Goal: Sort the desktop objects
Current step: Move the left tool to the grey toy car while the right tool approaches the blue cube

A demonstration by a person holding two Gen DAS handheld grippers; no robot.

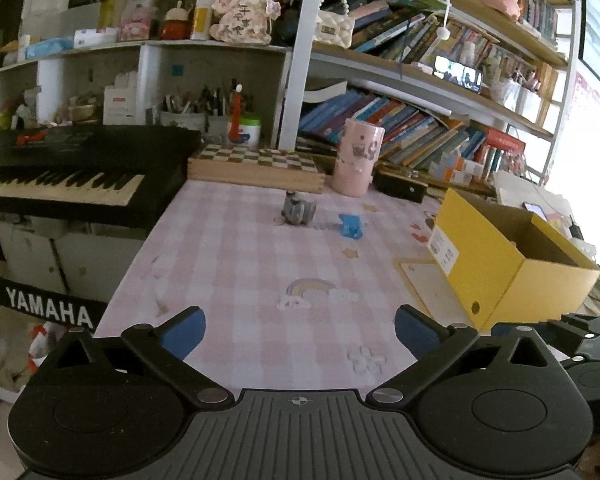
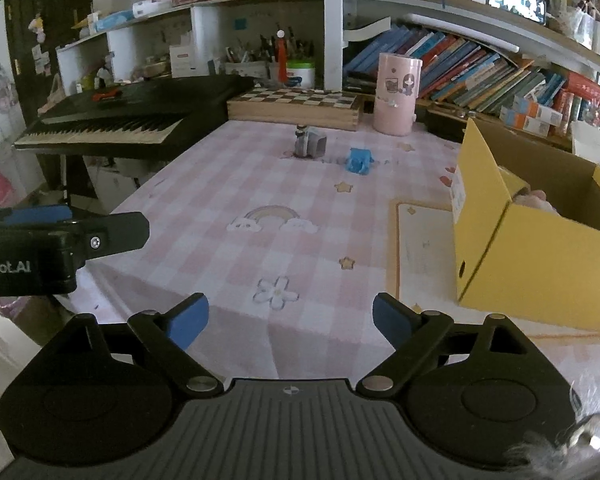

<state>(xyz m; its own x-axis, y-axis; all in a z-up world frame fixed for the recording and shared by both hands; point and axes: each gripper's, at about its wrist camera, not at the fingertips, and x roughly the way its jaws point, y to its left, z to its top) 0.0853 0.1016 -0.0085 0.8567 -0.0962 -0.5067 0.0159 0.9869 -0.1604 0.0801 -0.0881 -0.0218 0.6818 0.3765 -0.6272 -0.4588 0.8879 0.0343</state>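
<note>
Both hand-held grippers, left [image 1: 300,330] and right [image 2: 291,318], spread, empty; two toys, grey [image 2: 309,145] (blurry), blue [image 2: 359,162]

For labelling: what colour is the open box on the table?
Yellow box, brown cardboard inside; clearest in the right wrist view.

Both views are taken from just behind a gripper's own fingers, low over the near edge of the pink checked table [image 1: 236,264] and tilted downward toward the chessboard box [image 1: 256,166] at its far side. The left wrist view is set nearer the keyboard [image 1: 60,176] left of that box, the right wrist view further right, close beside the yellow box [image 2: 540,264], with the left gripper [image 2: 60,236] caught at its left edge. The chessboard box, the pink cylinder [image 2: 396,94] right of it, the table and the bookshelves [image 2: 480,72] are shared by both.
</note>
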